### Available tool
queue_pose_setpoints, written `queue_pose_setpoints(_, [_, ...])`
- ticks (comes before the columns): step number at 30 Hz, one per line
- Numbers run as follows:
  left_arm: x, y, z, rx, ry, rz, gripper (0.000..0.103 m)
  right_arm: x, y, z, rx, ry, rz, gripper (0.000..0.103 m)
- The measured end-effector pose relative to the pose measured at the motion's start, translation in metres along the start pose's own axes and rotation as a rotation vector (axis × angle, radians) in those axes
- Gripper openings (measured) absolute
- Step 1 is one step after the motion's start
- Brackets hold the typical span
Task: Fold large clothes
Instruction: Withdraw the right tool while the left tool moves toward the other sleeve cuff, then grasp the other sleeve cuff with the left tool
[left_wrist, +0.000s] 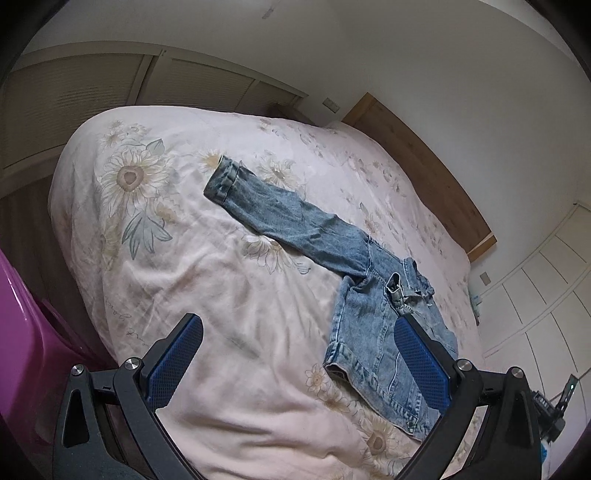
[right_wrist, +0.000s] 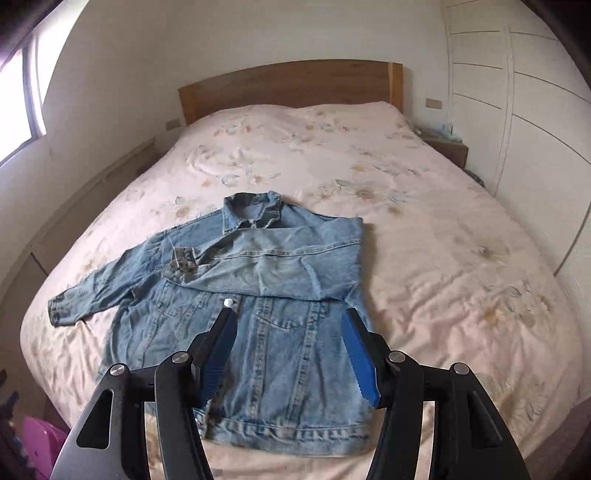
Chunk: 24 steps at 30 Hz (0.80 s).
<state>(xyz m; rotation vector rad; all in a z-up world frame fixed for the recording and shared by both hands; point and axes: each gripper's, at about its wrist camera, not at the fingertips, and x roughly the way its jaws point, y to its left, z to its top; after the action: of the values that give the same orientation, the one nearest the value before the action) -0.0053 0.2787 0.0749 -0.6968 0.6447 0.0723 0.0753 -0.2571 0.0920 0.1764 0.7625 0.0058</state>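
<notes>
A light-blue denim jacket (right_wrist: 266, 317) lies front-up on the bed, collar toward the headboard. Its right sleeve is folded across the chest; its left sleeve (right_wrist: 96, 288) stretches out to the left. In the left wrist view the jacket (left_wrist: 373, 321) lies at the right and the outstretched sleeve (left_wrist: 273, 214) runs up-left, cuff farthest away. My left gripper (left_wrist: 299, 328) hovers open above the bedcover beside the jacket, holding nothing. My right gripper (right_wrist: 290, 317) hovers open above the jacket's lower front, also holding nothing.
The bed has a pale floral cover (right_wrist: 443, 258) and a wooden headboard (right_wrist: 288, 85). White wardrobe doors (right_wrist: 535, 110) and a small bedside table (right_wrist: 447, 147) stand to the right. A magenta plastic bin (left_wrist: 22, 332) sits by the bed's left side. Louvred panels (left_wrist: 92, 88) line the far wall.
</notes>
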Motion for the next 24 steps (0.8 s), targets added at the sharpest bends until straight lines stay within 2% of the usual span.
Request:
queue_pose_setpoints(5, [0.024,-0.003,0.027,-0.023,0.006,0.033,0.102,-0.014,-0.030,-0.020,0.018,-0.012,-0.034,0.060])
queue_pose_setpoints(13, [0.096,0.014,0.070,-0.088,0.062,0.061,0.102,-0.010,-0.087,-0.043,0.085,0.016,-0.139,0.061])
queue_pose_setpoints(17, [0.134,0.033,0.085,-0.166,0.090,0.050,0.102,-0.001,-0.106,-0.047,0.140,0.030,-0.179,0.061])
queue_pose_setpoints(24, [0.202,0.077,0.101,-0.329,0.103,0.015,0.101,0.026,-0.113,-0.052,0.174,0.097,-0.226,0.061])
